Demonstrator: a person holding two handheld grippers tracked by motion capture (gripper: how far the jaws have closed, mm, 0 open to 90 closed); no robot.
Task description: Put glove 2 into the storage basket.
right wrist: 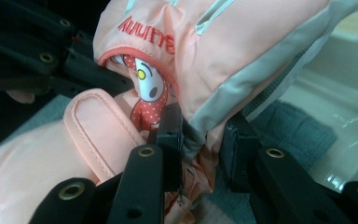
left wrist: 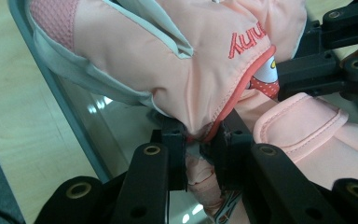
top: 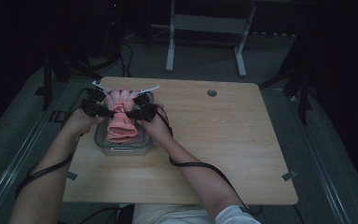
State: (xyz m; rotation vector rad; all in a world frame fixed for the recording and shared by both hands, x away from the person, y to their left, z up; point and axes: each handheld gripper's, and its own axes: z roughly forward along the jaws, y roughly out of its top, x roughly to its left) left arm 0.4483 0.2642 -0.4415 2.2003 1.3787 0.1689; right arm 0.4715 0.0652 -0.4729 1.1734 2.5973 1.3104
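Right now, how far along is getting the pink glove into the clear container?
Done: both grippers are clamped on the padded pink winter glove, the left gripper and the right gripper each pinching a fold of fabric. In hand: the glove sits over the clear rectangular plastic container. Left: settling it inside and letting go.

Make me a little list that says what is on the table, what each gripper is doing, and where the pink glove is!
table: light wooden table with a round hole near its far edge
box: clear plastic container near the table's left side
glove: pink glove, held over and partly in the container, fingers pointing away from the person
left gripper: left gripper, jaws shut on the glove's edge
right gripper: right gripper, jaws shut on the glove's grey-trimmed edge
picture on glove: a cartoon face with red dotted cloth
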